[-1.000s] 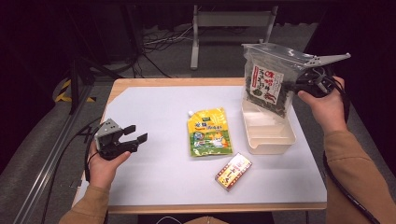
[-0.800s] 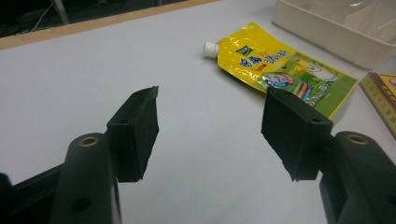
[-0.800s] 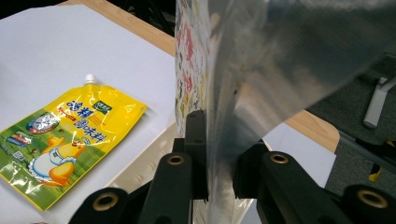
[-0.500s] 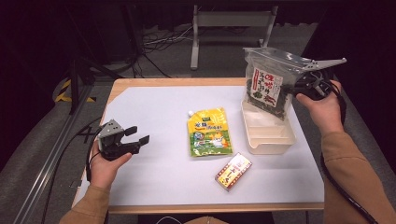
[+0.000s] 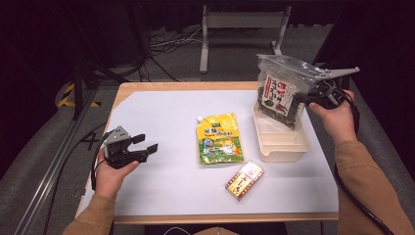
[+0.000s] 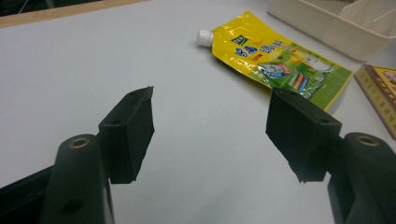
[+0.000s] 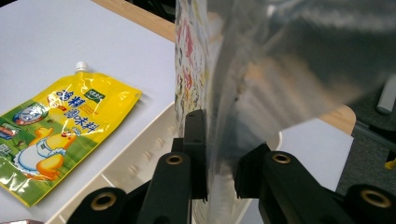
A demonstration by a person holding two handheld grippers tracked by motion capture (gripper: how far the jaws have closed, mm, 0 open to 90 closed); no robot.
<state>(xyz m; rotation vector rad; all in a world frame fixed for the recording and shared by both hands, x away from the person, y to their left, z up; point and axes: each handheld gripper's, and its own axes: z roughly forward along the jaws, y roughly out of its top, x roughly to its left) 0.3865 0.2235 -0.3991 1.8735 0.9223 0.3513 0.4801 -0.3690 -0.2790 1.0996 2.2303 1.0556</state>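
Right gripper point(image 5: 313, 95) pinches the seaweed bag point(image 5: 280, 93) above the divided tray point(image 5: 284, 147), maybe touching; left gripper point(image 5: 147, 147) gapes, just widened

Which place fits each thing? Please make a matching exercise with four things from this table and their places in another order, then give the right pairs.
Things:
1. seaweed bag
2. yellow pouch
3. small box
4. left gripper

Places or states:
A. flat on the white table, beside the cream tray
B. open and holding nothing, low over the table
C. held upright above the tray by the right gripper
D. at the near edge of the table, in front of the pouch

Right pairs: 1-C, 2-A, 3-D, 4-B
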